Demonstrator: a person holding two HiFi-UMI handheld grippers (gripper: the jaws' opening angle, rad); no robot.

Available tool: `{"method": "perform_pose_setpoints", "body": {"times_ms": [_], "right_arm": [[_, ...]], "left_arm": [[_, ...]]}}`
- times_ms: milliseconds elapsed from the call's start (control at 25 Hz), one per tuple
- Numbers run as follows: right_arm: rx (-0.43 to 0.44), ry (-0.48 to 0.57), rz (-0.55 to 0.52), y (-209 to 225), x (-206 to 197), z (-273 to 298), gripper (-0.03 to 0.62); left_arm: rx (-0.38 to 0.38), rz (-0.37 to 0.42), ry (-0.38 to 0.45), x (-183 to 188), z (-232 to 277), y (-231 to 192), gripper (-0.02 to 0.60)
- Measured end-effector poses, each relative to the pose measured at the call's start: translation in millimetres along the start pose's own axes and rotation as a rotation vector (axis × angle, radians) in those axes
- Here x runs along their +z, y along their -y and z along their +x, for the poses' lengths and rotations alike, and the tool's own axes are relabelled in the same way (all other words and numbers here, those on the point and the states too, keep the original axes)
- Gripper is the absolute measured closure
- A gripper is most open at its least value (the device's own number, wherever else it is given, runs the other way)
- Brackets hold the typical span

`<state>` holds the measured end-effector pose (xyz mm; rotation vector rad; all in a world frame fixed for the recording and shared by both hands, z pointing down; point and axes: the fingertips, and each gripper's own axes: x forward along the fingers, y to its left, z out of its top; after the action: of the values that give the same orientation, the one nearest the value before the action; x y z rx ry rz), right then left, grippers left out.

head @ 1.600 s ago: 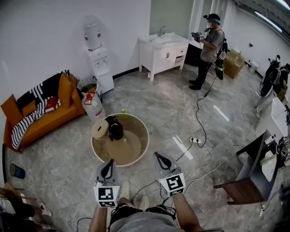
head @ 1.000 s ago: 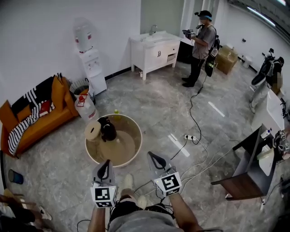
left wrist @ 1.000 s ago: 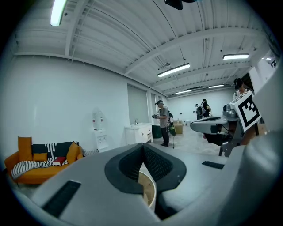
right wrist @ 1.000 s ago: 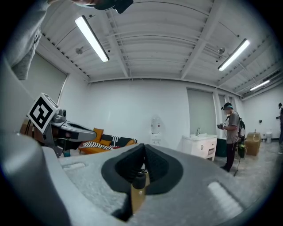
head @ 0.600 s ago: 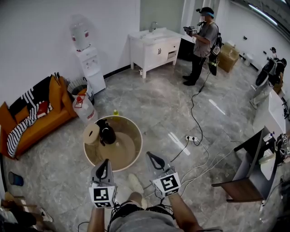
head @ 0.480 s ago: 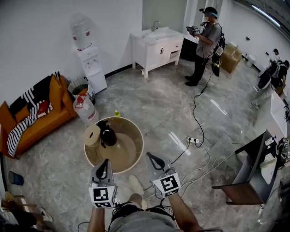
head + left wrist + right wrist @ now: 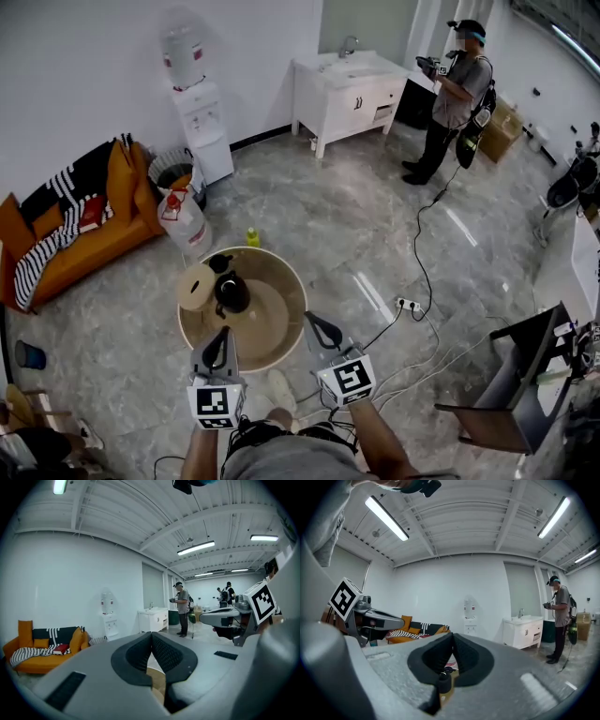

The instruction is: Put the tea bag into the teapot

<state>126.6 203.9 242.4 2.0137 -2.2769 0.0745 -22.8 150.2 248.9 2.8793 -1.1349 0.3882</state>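
Head view: left claw (image 7: 222, 336), right claw (image 7: 313, 320) closed beside near table rim (image 7: 278, 354).

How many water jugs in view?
2. Upper jug sits atop the dispenser; lower jug is on the floor between sofa and round table. Others may be hidden.

Mock-home studio: sofa (image 7: 80, 239), water dispenser (image 7: 202, 117), vanity sink (image 7: 361, 89)

Held out side by side, the left gripper (image 7: 223, 336) and right gripper (image 7: 313, 322) point ahead, jaws closed, apparently on nothing.
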Motion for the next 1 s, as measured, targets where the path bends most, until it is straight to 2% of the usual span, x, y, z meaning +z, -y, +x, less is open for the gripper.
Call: {"method": "perform_pose_setpoints", "body": {"times_ms": [480, 1000], "right_arm": [[0.124, -0.036, -0.011, -1.1, -6.7, 110.8, 0.595], [0.247, -0.096, -0.022, -21.5, -27.9, 182.8, 0.595]], "left_arm": [[0.097, -0.051, -0.016, -8.2, 60.0, -73.2, 0.565], [0.169, -0.106, -0.068, -43.7, 82.6, -117.0, 0.565]]}}
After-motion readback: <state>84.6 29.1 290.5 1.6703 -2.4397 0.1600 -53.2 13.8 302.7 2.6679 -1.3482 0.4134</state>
